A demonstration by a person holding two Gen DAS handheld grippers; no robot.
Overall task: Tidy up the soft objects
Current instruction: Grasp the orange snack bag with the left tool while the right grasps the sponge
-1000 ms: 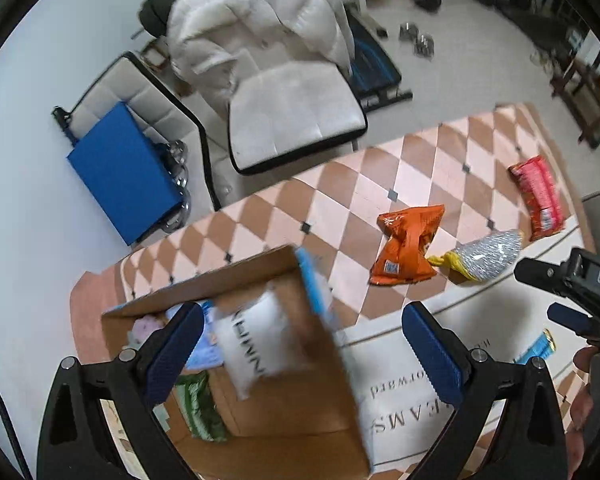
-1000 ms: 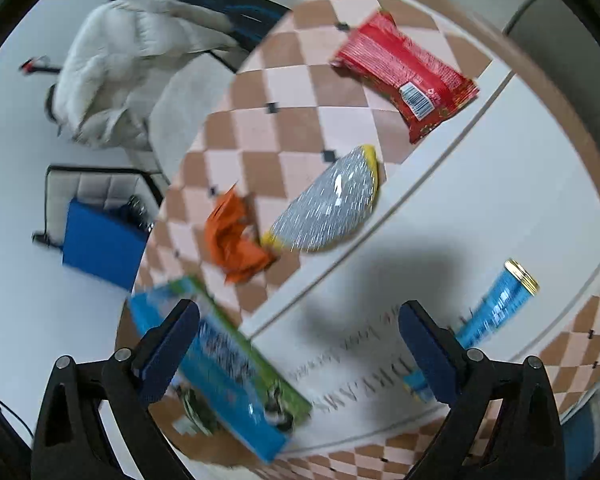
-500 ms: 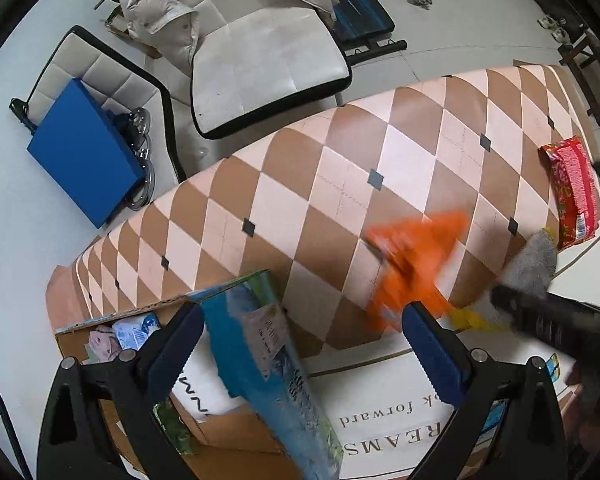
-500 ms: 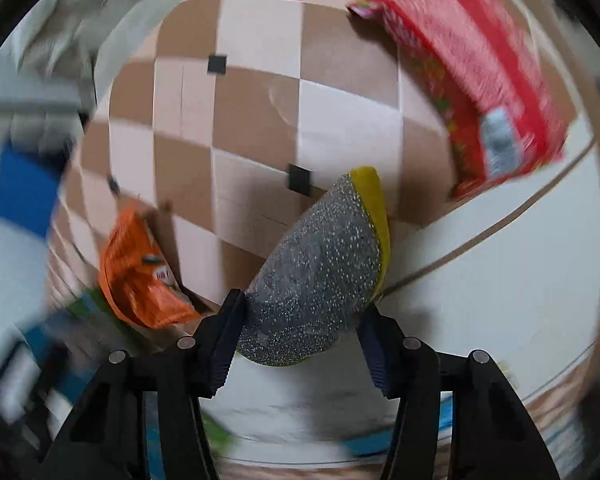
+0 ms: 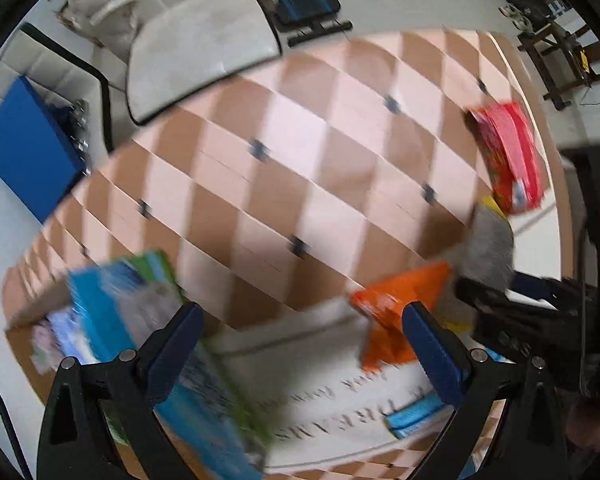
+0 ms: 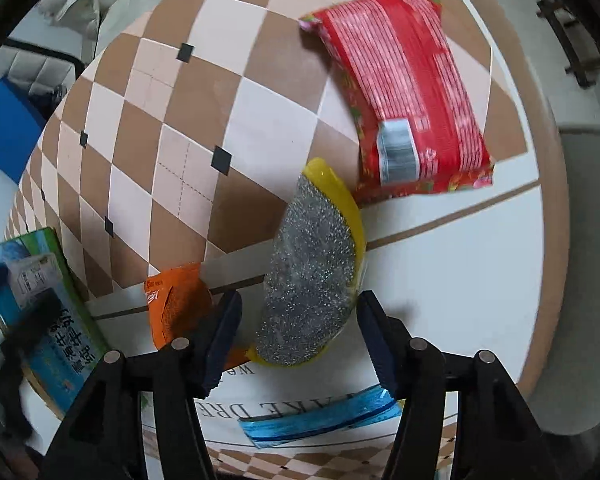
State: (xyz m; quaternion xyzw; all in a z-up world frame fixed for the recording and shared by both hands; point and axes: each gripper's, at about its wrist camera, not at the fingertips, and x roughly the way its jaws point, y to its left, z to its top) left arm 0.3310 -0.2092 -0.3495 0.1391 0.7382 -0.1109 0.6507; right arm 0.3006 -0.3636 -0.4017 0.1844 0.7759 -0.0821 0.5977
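Your right gripper (image 6: pixel 298 336) has backed its fingers off the silver-and-yellow scouring pad (image 6: pixel 314 276) since half a second ago; they now stand apart, straddling its near end without contact. The pad lies on the checkered tablecloth (image 6: pixel 188 120), long axis pointing away from you toward the red snack bag (image 6: pixel 404 92), orange packet (image 6: pixel 176 304) just left. Your left gripper (image 5: pixel 300 344) is spread wide, holding nothing.

Both wrist cameras look steeply down on the checkered mat (image 6: pixel 188 128), the right one close over the silver sponge (image 6: pixel 312 276), the left one higher, motion-blurred and further left. Both views share the sponge (image 5: pixel 490 248), orange packet (image 5: pixel 396 312) and red packet (image 5: pixel 510 156).
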